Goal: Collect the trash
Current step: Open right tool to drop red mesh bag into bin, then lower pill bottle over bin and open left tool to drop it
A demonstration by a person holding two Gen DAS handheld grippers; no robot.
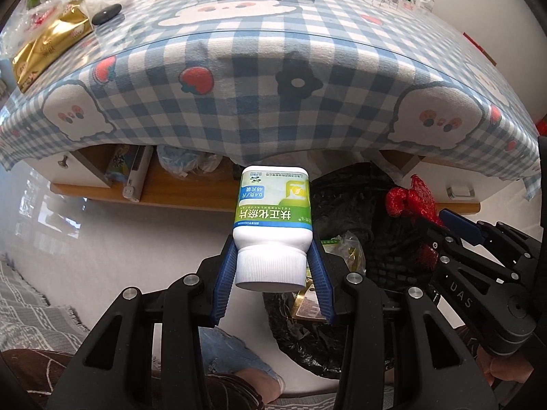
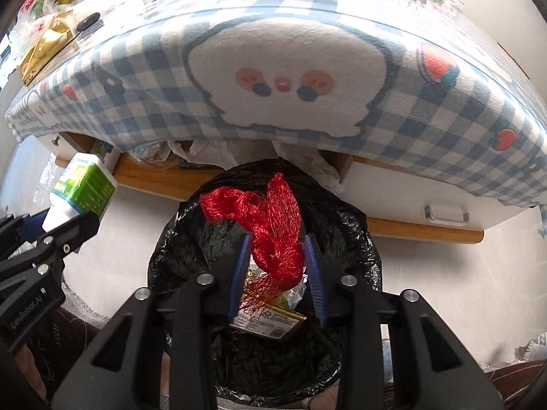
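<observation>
My left gripper (image 1: 273, 256) is shut on a white pill bottle (image 1: 272, 218) with a green label, gripped near its ribbed cap, held in the air in front of the table edge. The bottle also shows in the right wrist view (image 2: 82, 188) at the left. My right gripper (image 2: 277, 249) holds a bunched red mesh net (image 2: 273, 225) between its blue fingers, right above the black trash bag (image 2: 342, 225). The bag's mouth is open and wrappers (image 2: 270, 317) lie inside. In the left wrist view the bag (image 1: 376, 212) and the net (image 1: 410, 198) are to the right of the bottle.
A low table (image 1: 239, 27) with a blue checked cloth fills the background. On it at the far left lie a gold packet (image 1: 44, 48), a black object (image 1: 106, 13) and white plastic. A shelf under the table (image 1: 177, 191) holds bags. A grey rug (image 1: 30, 307) is at the left.
</observation>
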